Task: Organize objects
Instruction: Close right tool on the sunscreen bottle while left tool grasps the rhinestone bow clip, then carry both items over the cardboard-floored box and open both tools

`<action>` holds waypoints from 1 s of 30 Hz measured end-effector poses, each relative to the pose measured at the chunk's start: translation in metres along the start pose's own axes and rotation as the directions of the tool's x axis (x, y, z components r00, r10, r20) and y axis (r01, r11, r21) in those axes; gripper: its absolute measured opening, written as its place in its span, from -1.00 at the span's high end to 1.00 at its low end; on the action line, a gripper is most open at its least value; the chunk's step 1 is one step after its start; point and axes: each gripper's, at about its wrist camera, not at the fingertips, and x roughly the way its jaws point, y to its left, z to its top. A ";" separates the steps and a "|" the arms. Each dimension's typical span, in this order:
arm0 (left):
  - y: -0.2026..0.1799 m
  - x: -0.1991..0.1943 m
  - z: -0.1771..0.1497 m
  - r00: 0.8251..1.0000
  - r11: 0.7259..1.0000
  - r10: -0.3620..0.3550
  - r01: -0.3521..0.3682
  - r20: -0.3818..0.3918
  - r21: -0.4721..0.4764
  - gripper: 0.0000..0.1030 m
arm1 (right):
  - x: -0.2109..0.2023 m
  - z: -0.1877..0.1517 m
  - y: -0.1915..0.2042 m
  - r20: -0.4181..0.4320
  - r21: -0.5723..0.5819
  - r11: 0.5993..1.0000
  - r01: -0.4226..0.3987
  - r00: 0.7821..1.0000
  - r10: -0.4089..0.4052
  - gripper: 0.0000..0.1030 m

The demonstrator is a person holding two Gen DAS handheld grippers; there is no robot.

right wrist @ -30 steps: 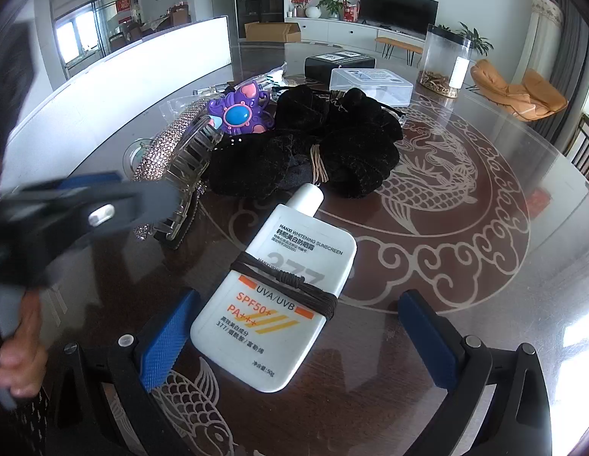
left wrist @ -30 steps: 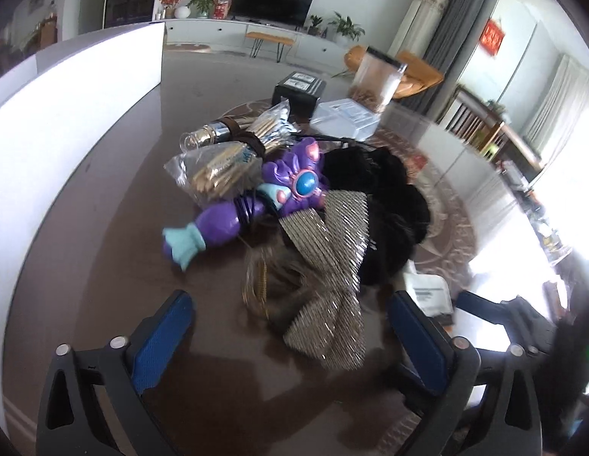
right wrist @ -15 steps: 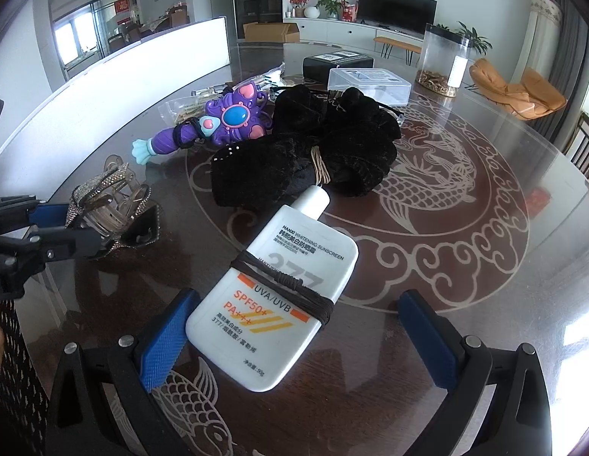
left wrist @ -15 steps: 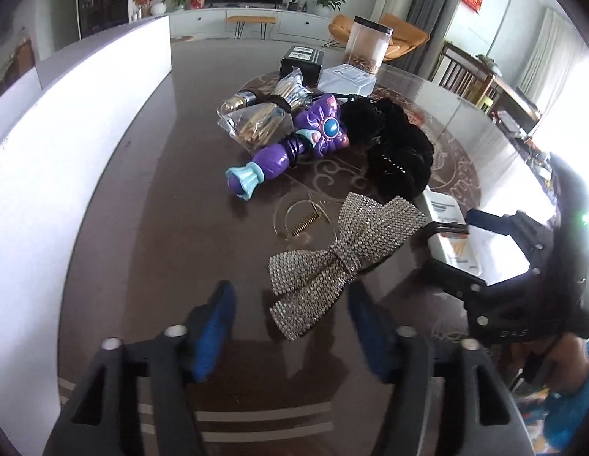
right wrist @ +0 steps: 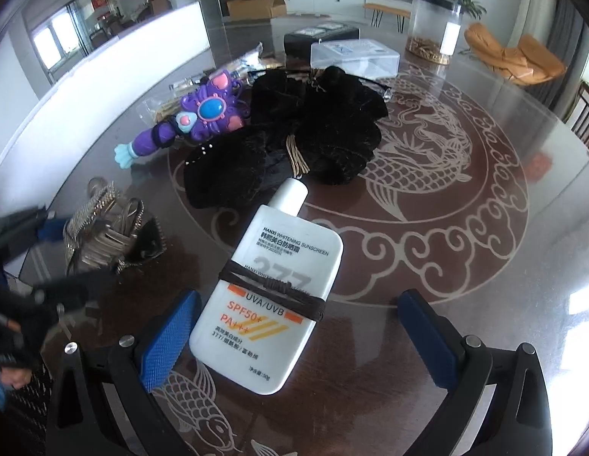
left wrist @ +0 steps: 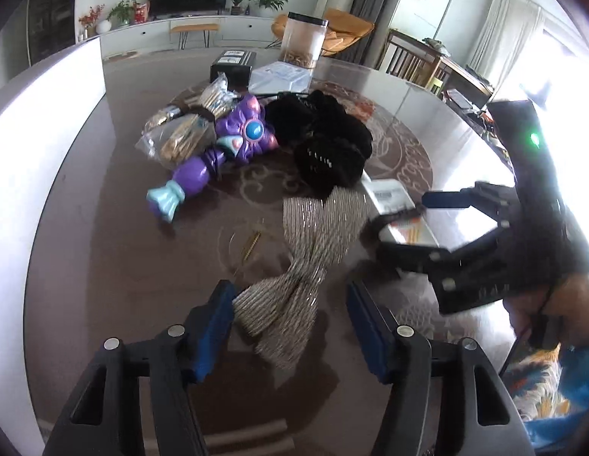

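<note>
Both grippers stood open: left gripper (left wrist: 290, 326) straddled one end of the rhinestone bow (left wrist: 309, 262), gripping nothing; right gripper (right wrist: 294, 336) flanked the sunscreen bottle (right wrist: 271, 296) near the table's (right wrist: 465, 266) edge

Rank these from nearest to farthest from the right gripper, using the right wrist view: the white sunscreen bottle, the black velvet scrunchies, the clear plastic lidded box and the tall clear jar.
1. White sunscreen bottle: between the right gripper fingers.
2. Black velvet scrunchies: centre, past the bottle's cap.
3. Clear plastic lidded box: behind the scrunchies.
4. Tall clear jar: farthest, back right.
</note>
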 end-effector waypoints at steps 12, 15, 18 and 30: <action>0.000 -0.002 0.011 0.992 0.993 0.110 -0.107 0.065 -0.052 -0.04 | -0.012 0.006 0.008 -0.047 0.006 0.998 0.068 0.997 -0.067 -0.05; 0.004 -0.016 0.002 0.989 0.989 0.117 -0.107 0.093 -0.106 -0.04 | -0.025 -0.003 -0.005 -0.032 0.044 0.999 0.010 0.999 -0.009 -0.05; 0.009 -0.041 -0.004 0.986 0.983 0.101 -0.079 0.135 -0.166 -0.04 | -0.046 -0.006 -0.014 0.002 0.088 0.994 -0.063 0.998 0.063 -0.05; 0.116 -0.195 0.000 0.906 0.893 0.350 -0.247 0.237 -0.375 -0.04 | -0.128 0.097 0.116 0.201 -0.118 0.951 -0.287 0.931 0.306 -0.05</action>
